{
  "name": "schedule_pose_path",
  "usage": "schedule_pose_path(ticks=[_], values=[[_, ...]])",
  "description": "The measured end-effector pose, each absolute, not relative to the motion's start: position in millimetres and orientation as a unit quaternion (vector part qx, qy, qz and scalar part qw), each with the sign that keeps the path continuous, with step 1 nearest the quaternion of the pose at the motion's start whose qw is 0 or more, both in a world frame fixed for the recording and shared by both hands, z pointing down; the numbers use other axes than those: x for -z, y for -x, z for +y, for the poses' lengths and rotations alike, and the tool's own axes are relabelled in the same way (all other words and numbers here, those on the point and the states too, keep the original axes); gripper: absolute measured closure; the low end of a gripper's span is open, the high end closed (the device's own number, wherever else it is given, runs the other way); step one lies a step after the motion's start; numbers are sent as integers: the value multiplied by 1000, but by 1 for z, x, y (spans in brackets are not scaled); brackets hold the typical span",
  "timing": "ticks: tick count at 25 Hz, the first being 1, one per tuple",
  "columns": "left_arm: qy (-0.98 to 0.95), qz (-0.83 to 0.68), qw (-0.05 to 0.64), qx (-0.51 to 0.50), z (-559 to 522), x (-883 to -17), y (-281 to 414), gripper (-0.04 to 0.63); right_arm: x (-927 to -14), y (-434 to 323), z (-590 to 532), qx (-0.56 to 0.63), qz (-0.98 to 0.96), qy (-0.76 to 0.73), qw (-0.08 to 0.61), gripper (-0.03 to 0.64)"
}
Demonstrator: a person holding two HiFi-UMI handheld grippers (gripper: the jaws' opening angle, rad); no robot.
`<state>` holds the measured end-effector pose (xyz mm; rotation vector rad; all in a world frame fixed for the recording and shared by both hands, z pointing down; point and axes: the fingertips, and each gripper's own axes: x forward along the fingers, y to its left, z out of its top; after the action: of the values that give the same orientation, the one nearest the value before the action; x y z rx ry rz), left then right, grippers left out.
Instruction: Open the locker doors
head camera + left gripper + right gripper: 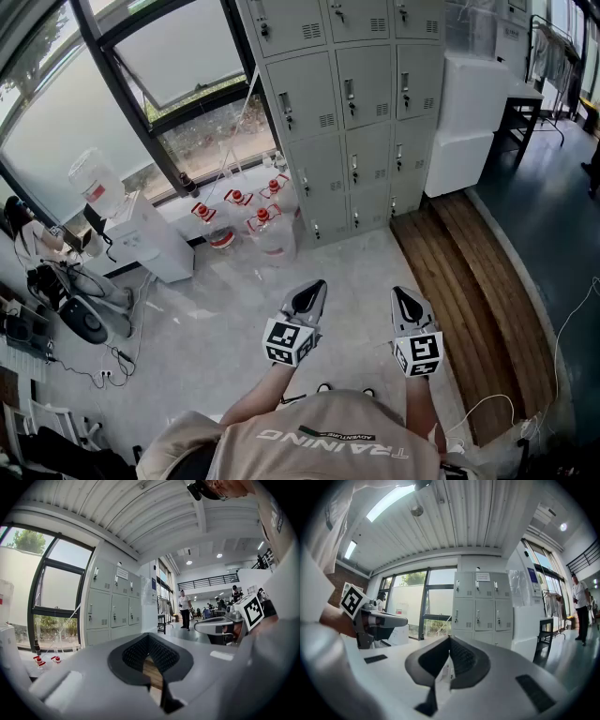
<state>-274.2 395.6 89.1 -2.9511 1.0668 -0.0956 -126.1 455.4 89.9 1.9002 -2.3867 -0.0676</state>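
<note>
A bank of grey lockers (352,103) stands against the far wall, and every door I can see is closed. It also shows ahead as the lockers (112,606) in the left gripper view and the lockers (480,606) in the right gripper view. Both grippers are held low in front of the person, some way short of the lockers. My left gripper (309,298) points up at them with its jaws together and nothing held. My right gripper (408,302) is beside it, also shut and empty. The left gripper's tips (149,637) and the right gripper's tips (450,639) meet.
Several red-capped water jugs (248,220) stand on the floor left of the lockers, by a white water dispenser (141,230). A white cabinet (473,122) and a black table (520,108) are to the right. A wooden strip (478,291) runs along the floor. A person (184,609) stands further off.
</note>
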Motion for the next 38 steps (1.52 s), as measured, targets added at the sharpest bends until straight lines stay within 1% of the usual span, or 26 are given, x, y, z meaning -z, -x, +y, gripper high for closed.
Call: schedule_pose_path(ticks=[16,19,22,27,34,38], values=[[941,338,-9,31,393,-93,228,589,-94,98,455,21,-796,-603,47,606],[937,348,-12,30,389,-97,218,589,-107,87,459,14,-799,-598,60,606],[937,348,-18,38,387,-106,210,589,-126,77,460,-12,-800,-597,57,606],[935,346,-44,66,381,-140,206,589,-159,77,455,-47,-805,-588,60,606],[943,323,-53,61,341,-147,182,589,-163,58,409,-49,-800,-594,76,606],[947,315,-30,57,305,-139,172,589,-152,54,371,-41,-794,-601,83,604]])
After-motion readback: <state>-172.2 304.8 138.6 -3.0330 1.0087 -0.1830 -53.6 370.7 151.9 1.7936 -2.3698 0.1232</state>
